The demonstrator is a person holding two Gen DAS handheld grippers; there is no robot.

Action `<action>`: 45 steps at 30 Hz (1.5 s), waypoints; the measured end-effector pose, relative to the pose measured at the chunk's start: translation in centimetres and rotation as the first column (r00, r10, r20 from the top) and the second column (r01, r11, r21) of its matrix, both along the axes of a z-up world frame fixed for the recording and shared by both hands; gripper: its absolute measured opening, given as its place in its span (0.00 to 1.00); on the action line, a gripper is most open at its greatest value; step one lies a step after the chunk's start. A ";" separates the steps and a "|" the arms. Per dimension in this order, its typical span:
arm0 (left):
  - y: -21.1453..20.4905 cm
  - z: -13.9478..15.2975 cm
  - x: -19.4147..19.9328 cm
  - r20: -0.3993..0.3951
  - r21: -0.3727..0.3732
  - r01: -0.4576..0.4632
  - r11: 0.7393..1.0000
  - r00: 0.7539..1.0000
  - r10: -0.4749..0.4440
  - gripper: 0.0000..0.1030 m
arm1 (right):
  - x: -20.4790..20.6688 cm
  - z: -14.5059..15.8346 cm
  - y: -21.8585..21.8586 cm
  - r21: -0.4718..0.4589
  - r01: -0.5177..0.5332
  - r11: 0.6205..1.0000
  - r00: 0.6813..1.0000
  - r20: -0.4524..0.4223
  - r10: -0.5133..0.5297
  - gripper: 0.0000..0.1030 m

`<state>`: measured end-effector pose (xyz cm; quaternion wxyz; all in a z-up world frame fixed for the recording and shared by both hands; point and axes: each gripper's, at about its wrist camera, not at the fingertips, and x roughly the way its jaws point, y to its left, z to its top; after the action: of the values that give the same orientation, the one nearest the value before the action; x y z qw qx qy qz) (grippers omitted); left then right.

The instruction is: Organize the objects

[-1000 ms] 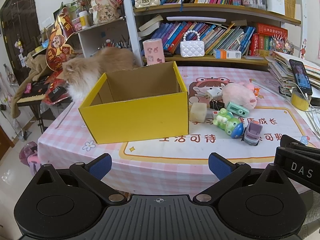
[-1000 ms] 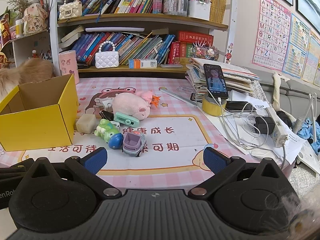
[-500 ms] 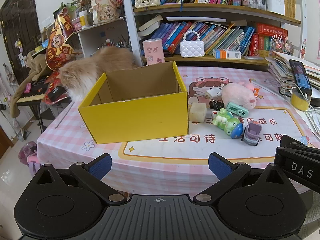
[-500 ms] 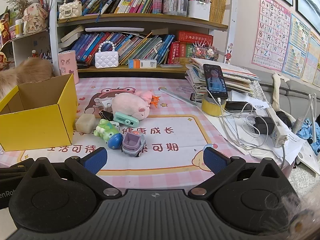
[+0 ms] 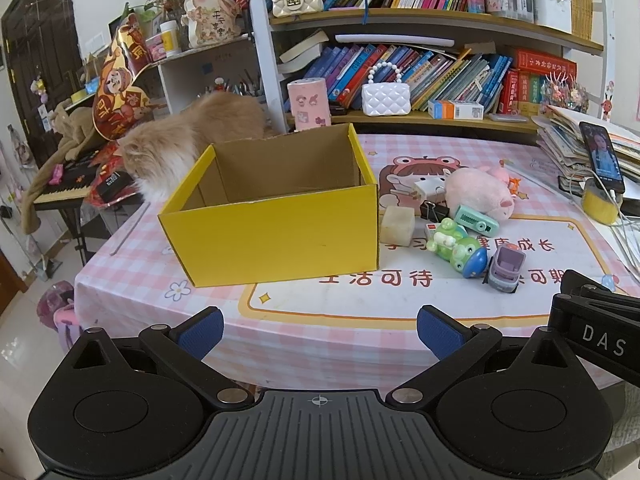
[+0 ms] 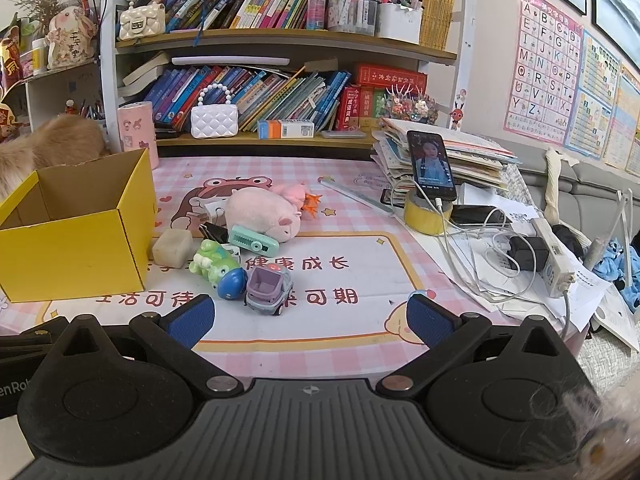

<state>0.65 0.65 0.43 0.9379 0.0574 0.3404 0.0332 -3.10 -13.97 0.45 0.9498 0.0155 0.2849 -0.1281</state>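
Both claws hang spread and empty short of the counter (image 6: 360,248), left claw (image 5: 318,330) facing the yellow box (image 5: 276,236), right claw (image 6: 310,318) lined up on the toys, purple car (image 6: 269,290) nearest.

Crowded bookshelf (image 6: 280,40) behind pink-checked table (image 6: 360,168)
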 end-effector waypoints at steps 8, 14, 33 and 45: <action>0.3 0.1 0.2 -0.001 -0.015 -0.017 1.000 1.000 0.017 1.00 | 0.4 0.1 0.1 -0.007 -0.012 1.000 1.000 -0.008 0.012 1.00; 0.3 0.1 0.7 0.001 -0.021 -0.032 0.999 0.999 0.032 1.00 | 1.3 0.2 -0.3 -0.001 -0.023 1.000 1.000 -0.014 0.023 1.00; -1.0 -1.1 4.7 -0.069 -0.061 -0.132 0.989 0.989 0.128 1.00 | 7.7 -0.9 -2.3 0.036 -0.165 0.986 0.984 -0.069 0.167 1.00; -2.1 -2.4 6.5 -0.132 -0.119 -0.287 0.950 0.953 0.272 1.00 | 13.8 -3.8 -5.3 0.137 -0.300 0.944 0.929 -0.181 0.322 0.95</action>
<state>7.16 -1.48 -1.95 0.9044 -0.0541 0.3997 0.1391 10.69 -19.24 -3.39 0.9223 0.0081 0.3844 0.0387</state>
